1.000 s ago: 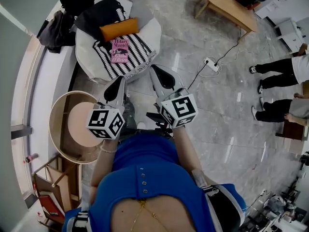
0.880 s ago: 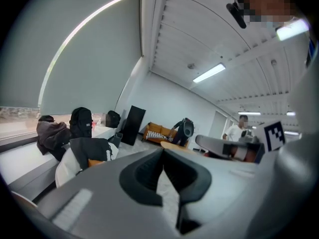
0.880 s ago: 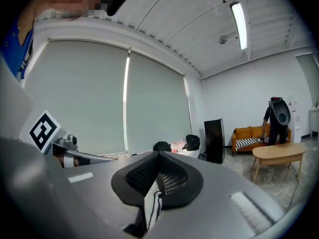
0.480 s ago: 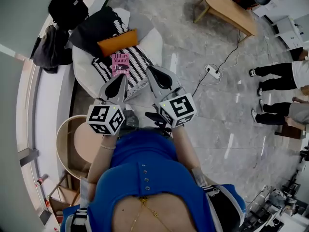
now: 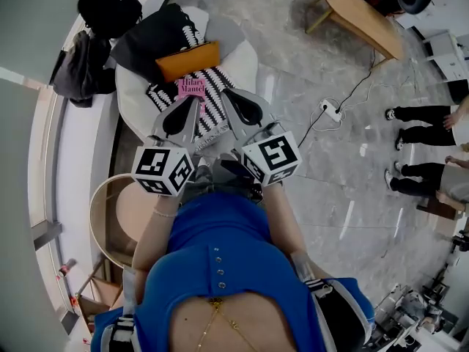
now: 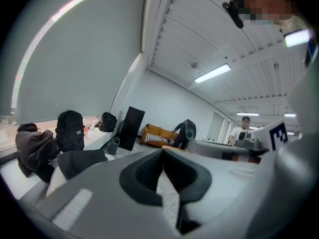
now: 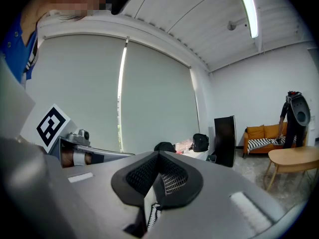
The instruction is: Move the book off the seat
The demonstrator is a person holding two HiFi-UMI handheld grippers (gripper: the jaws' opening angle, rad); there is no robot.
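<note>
Between either pair of fingers: nothing. Left gripper (image 5: pixel 192 105) and right gripper (image 5: pixel 226 94) are both closed tight and empty. Over the last second both have advanced toward the seat (image 5: pixel 245 59); the tips now sit over its striped throw (image 5: pixel 158 98). The pink book (image 5: pixel 192 88) lies at 12 o'clock of them, untouched. Judgement: the approach is nearly done, and the fingers must open before grasping.

Grey marbled floor (image 5: pixel 330 182); oval wooden table (image 5: pixel 363 20) seen upper right, round wooden side table (image 5: pixel 124 215) at left beside curved white sill (image 5: pixel 77 160). Windows covered by pale blinds (image 7: pixel 154 98); ceiling strip light (image 7: pixel 247 9) lit; orange sofa (image 7: pixel 261 133) set against far wall
</note>
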